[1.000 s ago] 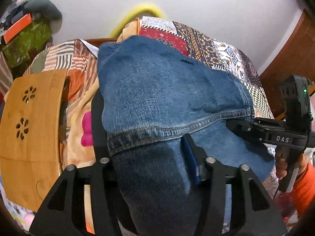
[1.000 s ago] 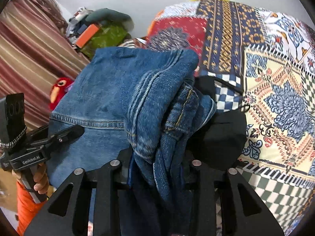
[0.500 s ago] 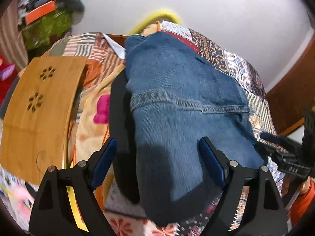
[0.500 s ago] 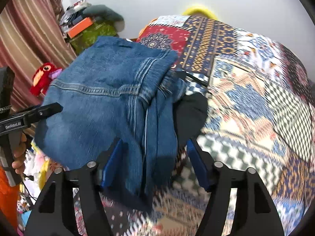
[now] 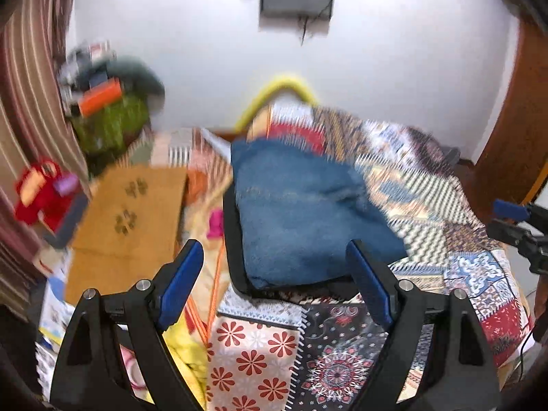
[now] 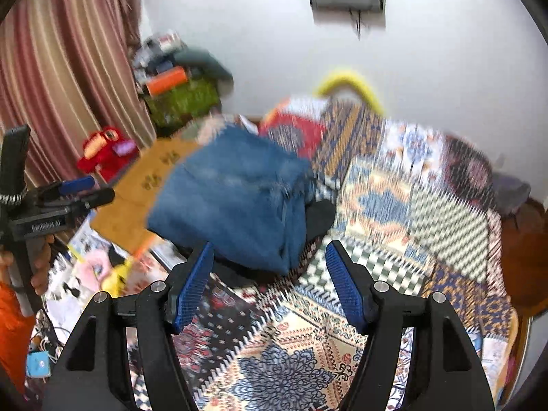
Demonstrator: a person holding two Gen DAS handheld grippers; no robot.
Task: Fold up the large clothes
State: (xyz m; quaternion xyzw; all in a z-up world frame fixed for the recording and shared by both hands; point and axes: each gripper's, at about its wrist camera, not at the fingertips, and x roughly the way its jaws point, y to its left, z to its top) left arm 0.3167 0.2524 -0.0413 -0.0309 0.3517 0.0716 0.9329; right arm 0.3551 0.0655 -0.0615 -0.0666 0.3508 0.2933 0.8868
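Folded jeans (image 5: 308, 212) resting flat on bed (image 5: 445, 205); left tongs (image 5: 274, 267), right tongs (image 6: 269, 267) both apart, empty, clear of denim, fold looks finished.

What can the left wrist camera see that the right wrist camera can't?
Only the left wrist view shows the patch with red flowers and the wooden door frame. Only the right wrist view shows the person's hand, its orange sleeve and a small light-blue box. Both show the folded jeans on the patchwork quilt, the red toy bird, the wooden board, and open, empty grippers: left gripper, right gripper.
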